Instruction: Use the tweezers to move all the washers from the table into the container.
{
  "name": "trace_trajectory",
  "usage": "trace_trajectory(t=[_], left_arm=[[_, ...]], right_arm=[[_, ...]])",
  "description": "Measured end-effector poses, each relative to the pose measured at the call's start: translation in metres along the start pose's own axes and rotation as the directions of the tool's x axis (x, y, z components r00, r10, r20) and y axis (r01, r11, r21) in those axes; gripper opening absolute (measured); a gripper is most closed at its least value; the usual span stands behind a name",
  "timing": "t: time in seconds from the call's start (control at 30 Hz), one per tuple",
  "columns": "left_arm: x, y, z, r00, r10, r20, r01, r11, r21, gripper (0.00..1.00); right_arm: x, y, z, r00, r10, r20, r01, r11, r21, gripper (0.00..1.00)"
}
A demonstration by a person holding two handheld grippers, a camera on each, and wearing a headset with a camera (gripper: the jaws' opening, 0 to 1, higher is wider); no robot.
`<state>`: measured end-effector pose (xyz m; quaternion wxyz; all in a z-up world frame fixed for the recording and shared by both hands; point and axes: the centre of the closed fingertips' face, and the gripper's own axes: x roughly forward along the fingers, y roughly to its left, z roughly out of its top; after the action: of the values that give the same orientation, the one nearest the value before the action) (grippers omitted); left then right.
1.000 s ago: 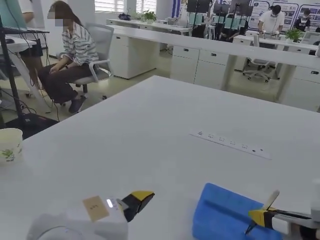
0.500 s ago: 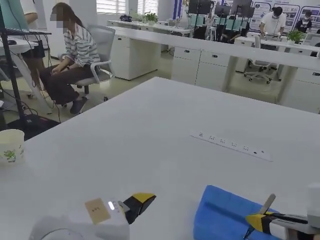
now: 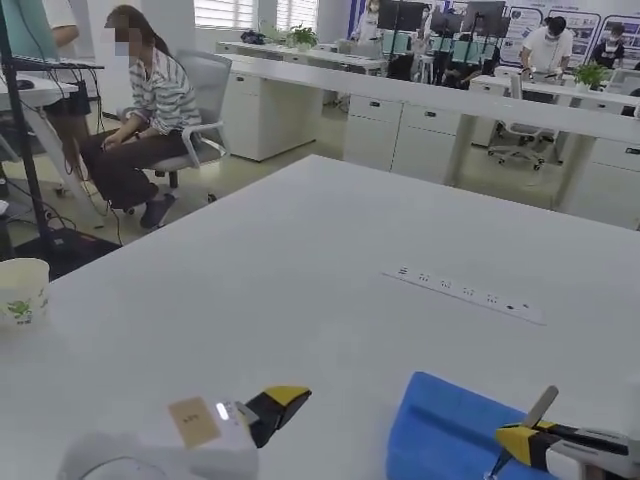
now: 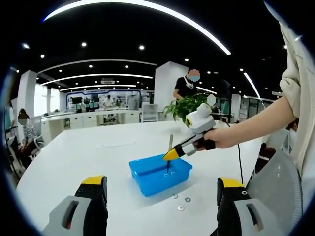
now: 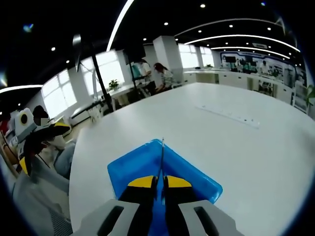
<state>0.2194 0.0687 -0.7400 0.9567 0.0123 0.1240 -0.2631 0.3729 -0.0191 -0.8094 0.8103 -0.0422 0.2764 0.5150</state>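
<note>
White table (image 3: 300,260) bears blue container (image 5: 130,167); right hand-held gripper (image 5: 160,182) pinches tweezers (image 5: 162,155) over it.

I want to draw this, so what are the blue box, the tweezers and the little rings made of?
Blue box: probably plastic; it is smooth and evenly coloured, with a faint sheen.
Tweezers: likely metal; they are thin, grey and straight.
Little rings: they look like metal, pale and silvery, though they are too small to be sure.

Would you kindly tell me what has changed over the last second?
Almost nothing: the right hand-held gripper, shut on the tweezers, dipped very slightly over the blue container. The open left hand-held gripper and the container stayed where they were.
</note>
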Motion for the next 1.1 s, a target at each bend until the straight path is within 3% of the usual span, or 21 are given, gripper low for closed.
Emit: trace_trajectory(t=[0.23,0.5,0.63,0.87,1.1], left_arm=[[0.000,-0.001,0.000,1.0000,-0.005,-0.002,0.005,1.000,0.004,0.94],[0.000,-0.001,0.000,1.0000,-0.005,-0.001,0.005,1.000,0.004,0.94],[0.000,-0.002,0.000,1.0000,-0.007,-0.001,0.007,1.000,0.005,0.94],[0.000,-0.002,0.000,1.0000,-0.007,-0.001,0.007,1.000,0.006,0.94],[0.000,-0.003,0.000,1.0000,-0.009,-0.001,0.009,1.000,0.008,0.94]], right_arm=[[-0.016,0.027,0.018,0.9967,0.033,0.074,-0.032,0.999,-0.014,0.04],[-0.028,0.056,0.025,0.9905,0.082,0.110,-0.079,0.997,-0.025,0.04],[-0.029,0.067,0.019,0.9891,0.106,0.102,-0.105,0.994,-0.015,0.04],[-0.025,0.084,-0.008,0.9896,0.130,0.063,-0.132,0.991,0.035,0.04],[-0.022,0.088,-0.025,0.9895,0.140,0.035,-0.142,0.988,0.059,0.04]])
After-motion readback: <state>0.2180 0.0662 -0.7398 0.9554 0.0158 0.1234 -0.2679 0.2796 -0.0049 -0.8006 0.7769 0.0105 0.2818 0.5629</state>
